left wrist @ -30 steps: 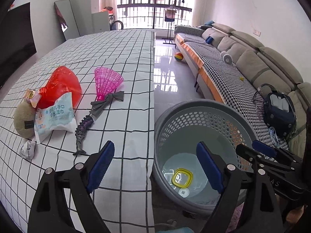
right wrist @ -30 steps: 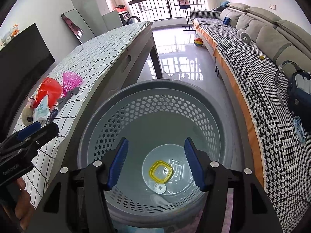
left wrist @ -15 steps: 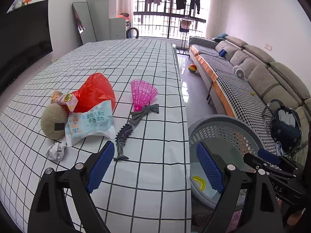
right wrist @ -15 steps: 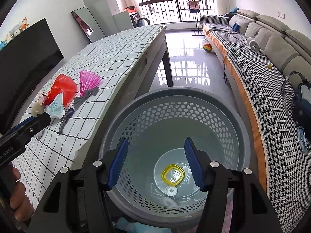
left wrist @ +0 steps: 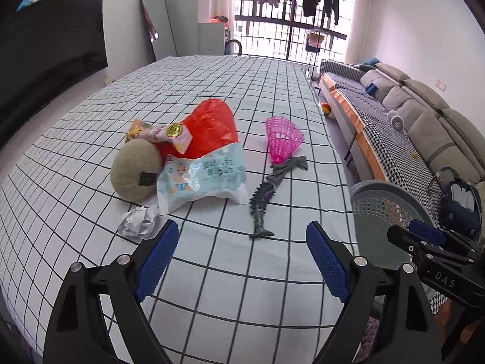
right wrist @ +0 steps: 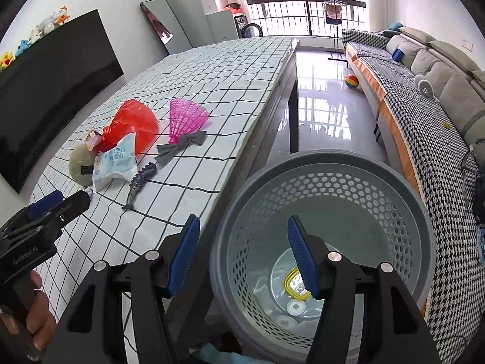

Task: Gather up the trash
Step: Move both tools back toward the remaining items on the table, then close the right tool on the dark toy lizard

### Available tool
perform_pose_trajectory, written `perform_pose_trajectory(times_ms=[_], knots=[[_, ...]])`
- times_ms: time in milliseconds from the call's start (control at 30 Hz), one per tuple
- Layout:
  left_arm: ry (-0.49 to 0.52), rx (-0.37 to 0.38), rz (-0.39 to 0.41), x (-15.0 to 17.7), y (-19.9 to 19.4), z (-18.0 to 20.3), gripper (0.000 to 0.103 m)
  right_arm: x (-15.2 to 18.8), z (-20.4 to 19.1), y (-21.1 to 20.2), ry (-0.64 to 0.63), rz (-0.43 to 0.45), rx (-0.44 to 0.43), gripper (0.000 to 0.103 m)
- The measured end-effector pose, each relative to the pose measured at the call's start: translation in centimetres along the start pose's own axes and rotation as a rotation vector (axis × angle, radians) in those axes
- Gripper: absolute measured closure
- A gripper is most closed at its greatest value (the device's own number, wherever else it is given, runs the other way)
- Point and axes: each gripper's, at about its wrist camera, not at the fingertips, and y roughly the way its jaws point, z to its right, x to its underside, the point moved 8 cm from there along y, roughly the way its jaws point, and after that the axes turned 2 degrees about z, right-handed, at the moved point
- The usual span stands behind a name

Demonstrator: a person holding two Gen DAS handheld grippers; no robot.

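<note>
The left tool (left wrist: 239, 254) hangs open and empty over the checked bench (left wrist: 230, 291), near a crumpled paper ball (left wrist: 138, 221) and wet-wipes packet (left wrist: 203, 179). The right tool (right wrist: 242, 254) gapes, empty, above the grey basket (right wrist: 348, 166) beside the bench.

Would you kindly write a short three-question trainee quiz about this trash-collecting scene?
1. True or false: the left claw holds the crumpled paper.
2. Where is the yellow ring? A) on the table B) inside the grey basket C) on the sofa
3. Which pink item lies beside the red bag?

Key: 1 false, both claws are empty; 2 B; 3 the pink net fan.
</note>
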Motion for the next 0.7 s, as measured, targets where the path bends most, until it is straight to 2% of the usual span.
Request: perform_pose_trajectory(times_ms=[700], knots=[[-0.115, -0.119, 0.013, 1.9, -1.0, -11.1, 0.019, -1.0, -11.8, 5.7, -0.195, -0.087, -0.063, 0.045]])
